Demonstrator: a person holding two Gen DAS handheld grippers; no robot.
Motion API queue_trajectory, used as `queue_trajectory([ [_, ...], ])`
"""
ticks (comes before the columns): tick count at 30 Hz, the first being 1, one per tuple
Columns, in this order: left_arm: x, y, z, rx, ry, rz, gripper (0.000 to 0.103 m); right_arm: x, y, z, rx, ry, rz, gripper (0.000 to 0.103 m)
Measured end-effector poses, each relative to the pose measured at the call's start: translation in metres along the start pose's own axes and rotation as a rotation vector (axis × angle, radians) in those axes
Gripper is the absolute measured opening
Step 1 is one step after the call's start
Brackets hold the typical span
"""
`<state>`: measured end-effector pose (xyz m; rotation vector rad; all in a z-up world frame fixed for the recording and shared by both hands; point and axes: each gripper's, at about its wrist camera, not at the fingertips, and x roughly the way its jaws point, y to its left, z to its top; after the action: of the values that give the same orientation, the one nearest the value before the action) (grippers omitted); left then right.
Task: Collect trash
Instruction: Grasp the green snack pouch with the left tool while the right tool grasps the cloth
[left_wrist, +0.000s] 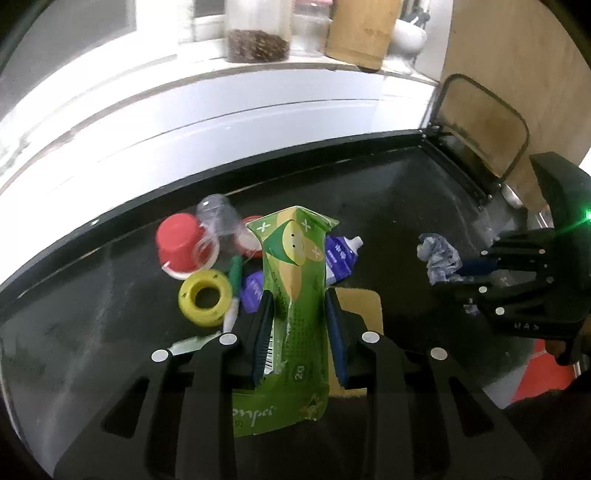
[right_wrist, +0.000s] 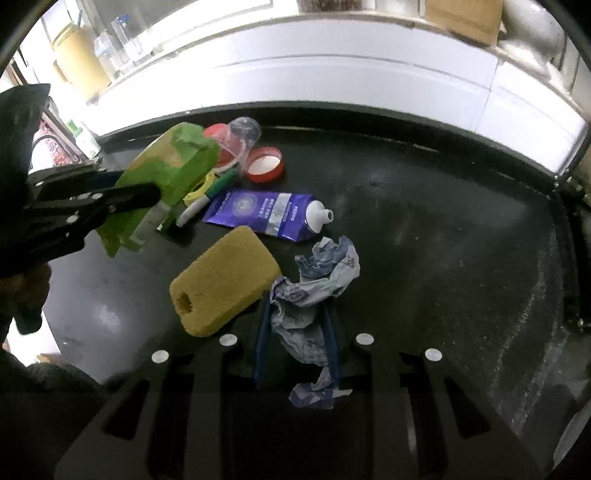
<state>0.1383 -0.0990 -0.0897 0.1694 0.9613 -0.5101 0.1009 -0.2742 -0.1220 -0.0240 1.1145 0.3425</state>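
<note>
Left gripper (left_wrist: 301, 295) clamping green wrapper (left_wrist: 295, 280), raised above black tabletop (left_wrist: 388, 199). Right gripper (right_wrist: 297, 306) pinching crumpled paper (right_wrist: 314, 280) beside yellow sponge (right_wrist: 221, 280). Keeping both grips firm, lifting straight, avoiding purple tube (right_wrist: 262, 214) and red cap (right_wrist: 264, 164) while heading toward bin, unseen here.

The green wrapper (left_wrist: 295, 295) bore a white "2g" in a dark green box near its lower part, at about 6 o'clock in the left wrist view, beside a barcode on its left edge. Below that, upside-down script read roughly "onpei". The purple tube (right_wrist: 258, 214) carried white print too small to read. The crumpled paper (right_wrist: 314, 295) showed illegible marks.
</note>
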Motion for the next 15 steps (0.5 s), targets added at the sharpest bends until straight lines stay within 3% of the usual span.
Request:
queue_trajectory([
  [9,-0.026,-0.014,-0.049,-0.049,0.04,0.058,0.028,-0.015,0.024,-0.021,-0.02,-0.015,0.008,0.026],
  [15,-0.041,-0.014,-0.061,-0.075,0.027,0.089,0.028,-0.032,0.033,-0.025,-0.043,-0.041,0.002,0.026],
])
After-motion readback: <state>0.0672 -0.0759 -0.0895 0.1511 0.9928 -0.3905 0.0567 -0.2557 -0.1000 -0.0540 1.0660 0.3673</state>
